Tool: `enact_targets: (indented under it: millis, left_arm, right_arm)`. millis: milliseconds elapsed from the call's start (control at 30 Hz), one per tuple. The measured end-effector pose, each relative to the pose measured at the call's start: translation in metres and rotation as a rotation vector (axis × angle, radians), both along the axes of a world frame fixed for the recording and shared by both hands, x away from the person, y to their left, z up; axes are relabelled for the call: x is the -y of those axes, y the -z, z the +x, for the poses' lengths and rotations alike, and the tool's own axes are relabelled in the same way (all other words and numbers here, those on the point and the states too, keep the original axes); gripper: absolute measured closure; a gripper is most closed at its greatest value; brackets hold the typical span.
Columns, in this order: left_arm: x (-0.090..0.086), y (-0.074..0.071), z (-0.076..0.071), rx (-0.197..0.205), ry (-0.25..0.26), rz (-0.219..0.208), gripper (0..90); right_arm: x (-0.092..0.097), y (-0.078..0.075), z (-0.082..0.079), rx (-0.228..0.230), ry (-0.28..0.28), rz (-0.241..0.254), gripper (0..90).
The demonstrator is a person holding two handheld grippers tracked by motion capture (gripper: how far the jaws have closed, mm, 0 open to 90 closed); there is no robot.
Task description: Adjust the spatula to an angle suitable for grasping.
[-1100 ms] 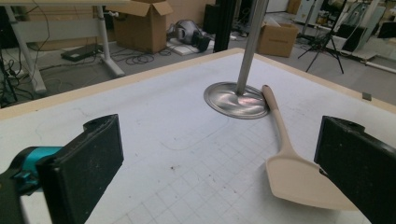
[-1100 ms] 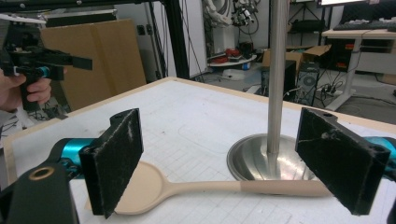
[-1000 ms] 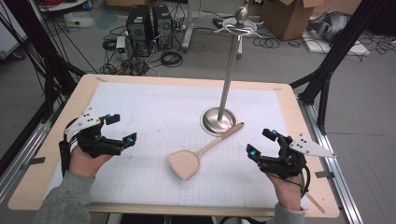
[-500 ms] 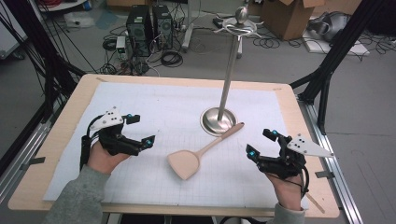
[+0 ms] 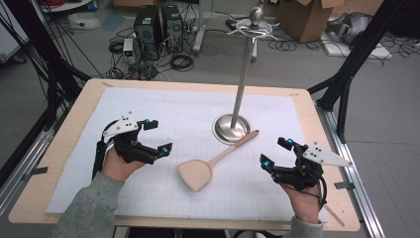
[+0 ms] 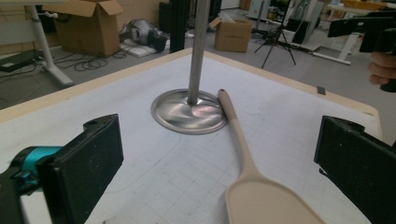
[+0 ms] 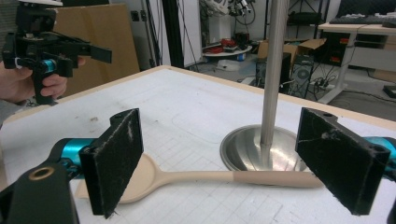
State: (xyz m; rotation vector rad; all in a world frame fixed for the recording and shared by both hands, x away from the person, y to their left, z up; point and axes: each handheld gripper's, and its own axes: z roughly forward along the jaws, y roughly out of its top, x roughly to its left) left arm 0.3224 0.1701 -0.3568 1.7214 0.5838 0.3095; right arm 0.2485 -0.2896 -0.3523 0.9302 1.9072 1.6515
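Spatula lies flat, handle seemingly touching stand base.

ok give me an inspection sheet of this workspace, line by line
surface: wooden table under a white gridded mat, flat.
job's things: spatula lying flat, handle end at the base of the metal stand, which is upright with hooks on top.
clutter: thin wooden stick at the table's right front corner.
grippers: left gripper open, above the mat left of the spatula; right gripper open, right of it; neither touches it.
cables: one trails from each gripper; loose cables on the floor behind.
surroundings: computer towers, cardboard boxes, black frame legs.
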Motion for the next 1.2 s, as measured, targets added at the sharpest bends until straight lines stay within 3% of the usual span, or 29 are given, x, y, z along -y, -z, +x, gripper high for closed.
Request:
enact_targets:
  millis: [133, 233, 433, 600, 867, 1200]
  left_arm:
    - [0.012, -0.003, 0.003, 0.019, 0.009, -0.021, 1.7]
    - [0.016, -0.003, 0.005, 0.015, 0.011, -0.033, 1.7]
    - [0.028, 0.005, 0.013, 0.014, -0.014, -0.007, 1.7]
    - [0.033, 0.009, 0.019, -0.001, -0.011, -0.034, 1.7]
    - [0.049, 0.008, 0.023, 0.008, 0.022, 0.006, 1.7]
    - [0.076, 0.01, 0.029, -0.014, 0.053, 0.04, 1.7]
  right_arm:
    - [0.002, -0.001, -0.001, 0.001, -0.001, 0.007, 14.1]
    - [0.004, -0.001, -0.002, 0.001, 0.002, 0.013, 14.2]
    - [0.008, -0.001, -0.001, 0.015, 0.004, 0.033, 14.1]
    - [0.009, -0.001, -0.001, 0.008, 0.002, 0.032, 14.2]
    - [0.015, -0.001, -0.002, 0.011, 0.012, 0.047, 14.2]
    - [0.019, -0.001, -0.003, 0.015, 0.016, 0.049, 14.1]
